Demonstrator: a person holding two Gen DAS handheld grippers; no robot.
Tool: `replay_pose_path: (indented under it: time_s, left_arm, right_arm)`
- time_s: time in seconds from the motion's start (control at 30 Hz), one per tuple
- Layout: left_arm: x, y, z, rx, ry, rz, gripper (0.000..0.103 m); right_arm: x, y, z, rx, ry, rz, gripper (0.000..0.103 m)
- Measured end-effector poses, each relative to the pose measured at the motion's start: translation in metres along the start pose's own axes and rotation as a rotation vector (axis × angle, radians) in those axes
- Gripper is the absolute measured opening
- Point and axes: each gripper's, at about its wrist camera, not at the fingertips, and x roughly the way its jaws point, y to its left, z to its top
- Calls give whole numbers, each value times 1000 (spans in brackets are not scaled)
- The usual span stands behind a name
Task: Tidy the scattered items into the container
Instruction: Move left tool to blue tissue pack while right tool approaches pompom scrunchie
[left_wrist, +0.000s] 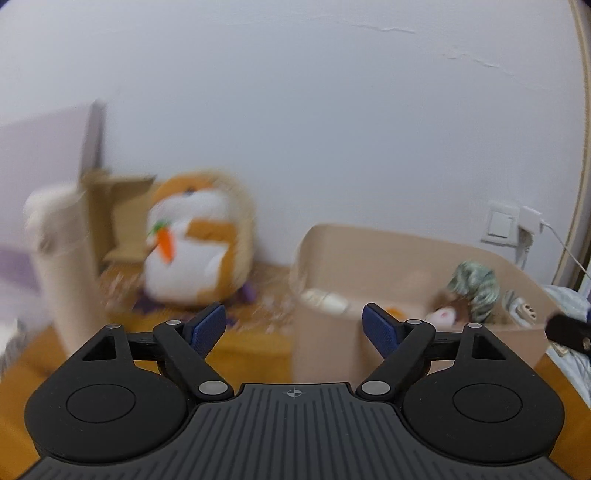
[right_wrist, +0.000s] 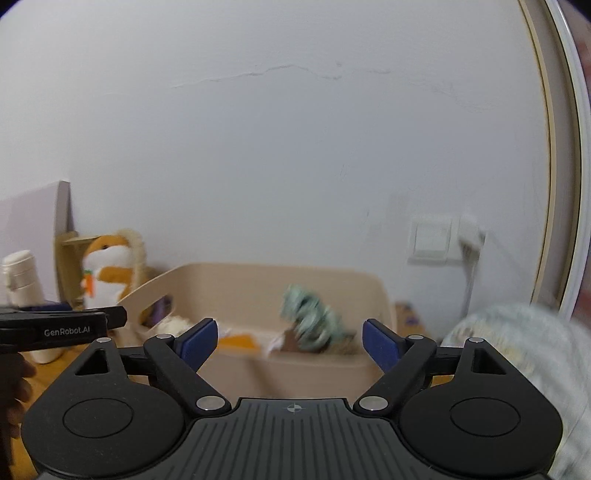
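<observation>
A beige container (left_wrist: 406, 251) stands on the orange surface against the wall, straight ahead of both grippers. A green-and-white plush (left_wrist: 474, 286) sticks up inside it, among a white item (left_wrist: 325, 299) and a small pink-and-white toy (left_wrist: 441, 317). An orange-and-white plush with a carrot (left_wrist: 188, 240) sits outside, to the container's left. My left gripper (left_wrist: 293, 328) hangs open before the container's near left corner, nothing between its blue pads. My right gripper (right_wrist: 290, 341) is open too, empty, facing the container (right_wrist: 258, 284) and the green plush (right_wrist: 310, 321).
A cream post (left_wrist: 59, 258) and an open cardboard box (left_wrist: 110, 206) stand at the left by the orange plush. A wall switch and plug (left_wrist: 502, 223) sit right of the container. Pale bedding (right_wrist: 517, 350) fills the right side. The left gripper's body (right_wrist: 62, 326) shows in the right wrist view.
</observation>
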Motion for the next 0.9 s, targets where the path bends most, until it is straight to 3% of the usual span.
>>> replay_pose_path:
  time_s: [0.2,0.47,0.67,0.9]
  left_arm:
    - [3,30,-40,-30,92,61,83]
    - [11,44,-62,-48,162,44,83]
    - [19,28,-61,-15,174,-41,83]
    - [31,-10,-64,33,212,-144,83]
  right_arm:
    - [16,26,-43,20,149,34,90]
    - [55,58,-64,-25,275,-25,93]
    - [58,59,-66,-69,293,-59,96]
    - [46,16,-74,-27,333,-136,99]
